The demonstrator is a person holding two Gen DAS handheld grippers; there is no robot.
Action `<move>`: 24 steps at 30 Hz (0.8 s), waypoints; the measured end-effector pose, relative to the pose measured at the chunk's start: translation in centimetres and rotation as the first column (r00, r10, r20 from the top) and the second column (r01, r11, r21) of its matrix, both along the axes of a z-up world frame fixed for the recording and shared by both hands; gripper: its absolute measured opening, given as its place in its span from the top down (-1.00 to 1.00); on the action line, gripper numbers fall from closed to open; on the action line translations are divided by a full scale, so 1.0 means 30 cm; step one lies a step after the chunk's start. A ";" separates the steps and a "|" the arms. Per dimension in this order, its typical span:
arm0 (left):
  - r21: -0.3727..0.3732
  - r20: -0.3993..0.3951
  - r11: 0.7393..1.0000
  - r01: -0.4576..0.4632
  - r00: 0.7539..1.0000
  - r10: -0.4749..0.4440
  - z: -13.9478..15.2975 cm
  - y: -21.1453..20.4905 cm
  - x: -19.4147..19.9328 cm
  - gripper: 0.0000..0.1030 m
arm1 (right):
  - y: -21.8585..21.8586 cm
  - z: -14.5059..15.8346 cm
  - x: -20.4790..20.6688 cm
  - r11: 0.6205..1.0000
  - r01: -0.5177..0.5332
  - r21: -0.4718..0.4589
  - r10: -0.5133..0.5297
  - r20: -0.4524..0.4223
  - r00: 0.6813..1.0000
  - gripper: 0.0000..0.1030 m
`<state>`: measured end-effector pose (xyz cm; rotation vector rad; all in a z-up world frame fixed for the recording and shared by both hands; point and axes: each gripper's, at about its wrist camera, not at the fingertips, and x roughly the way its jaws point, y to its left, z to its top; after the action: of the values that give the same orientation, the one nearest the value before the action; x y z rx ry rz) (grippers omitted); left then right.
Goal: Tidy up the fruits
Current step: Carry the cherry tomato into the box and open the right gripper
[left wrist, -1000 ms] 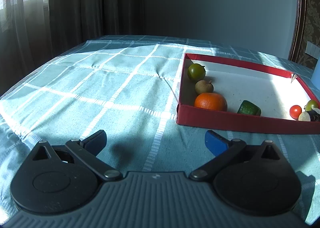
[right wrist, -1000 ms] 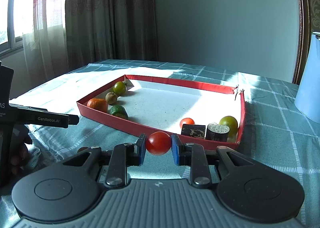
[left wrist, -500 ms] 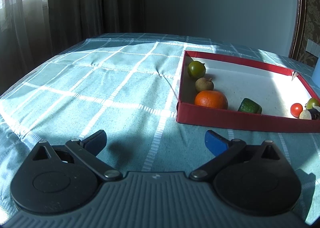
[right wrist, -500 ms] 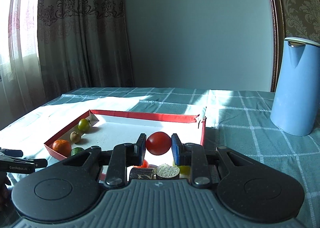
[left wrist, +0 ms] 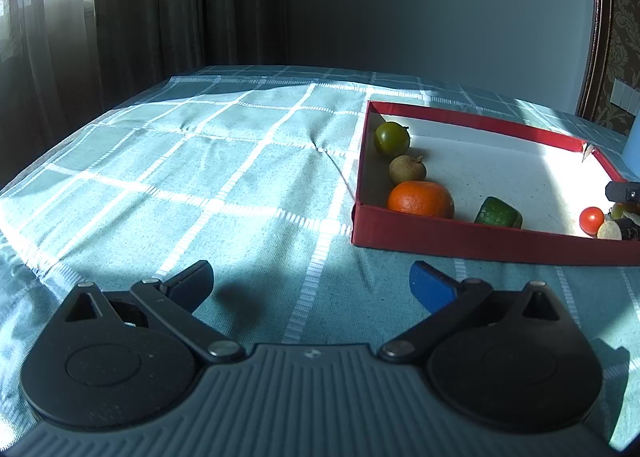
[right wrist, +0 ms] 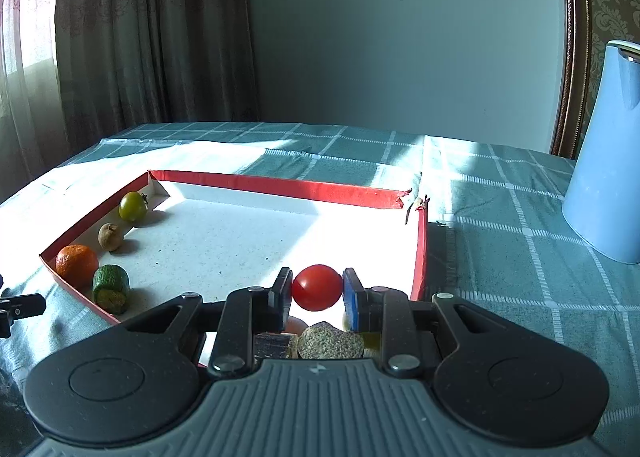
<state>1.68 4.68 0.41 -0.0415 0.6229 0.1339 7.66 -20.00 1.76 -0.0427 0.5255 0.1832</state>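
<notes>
My right gripper [right wrist: 317, 289] is shut on a red cherry tomato [right wrist: 317, 287] and holds it over the near right part of the red tray [right wrist: 280, 185]. Along the tray's left side lie a green tomato [right wrist: 133, 206], a small brown fruit [right wrist: 110, 236], an orange [right wrist: 77, 263] and a green cut piece [right wrist: 111, 287]. Below my right fingers sit a dark block [right wrist: 272, 344] and a grainy round piece [right wrist: 330, 343]. My left gripper [left wrist: 310, 283] is open and empty above the cloth, left of the tray [left wrist: 480, 247]. A second red tomato [left wrist: 591, 218] lies in the tray's right end.
A teal checked tablecloth [left wrist: 200, 177] covers the table. A blue kettle [right wrist: 608, 153] stands at the right, beyond the tray. Curtains [right wrist: 140, 37] and a wall are behind the table. The tray's far right corner [right wrist: 414, 205] is torn.
My right gripper has moved forward and lowered with the tomato, now over the tray's near right part. The left gripper has barely moved.
</notes>
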 end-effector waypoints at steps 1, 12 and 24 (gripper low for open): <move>0.000 0.000 1.000 0.000 1.000 0.000 0.000 0.000 0.000 -1.00 | 0.001 -0.005 0.005 1.000 0.001 -0.005 -0.001 -0.002 1.000 0.51; -0.001 0.000 1.000 -0.003 1.000 0.003 0.001 0.000 -0.001 -1.00 | -0.018 -0.001 -0.018 0.999 0.010 0.038 -0.011 0.024 1.000 0.27; 0.019 0.033 1.000 0.007 0.999 -0.008 0.018 -0.017 -0.028 -1.00 | -0.126 -0.013 -0.257 0.988 0.080 0.132 -0.092 0.085 0.992 -0.21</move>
<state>0.85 4.16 0.95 -0.0232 0.5885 0.1313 -0.05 -23.79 1.38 0.0963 0.4234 0.1298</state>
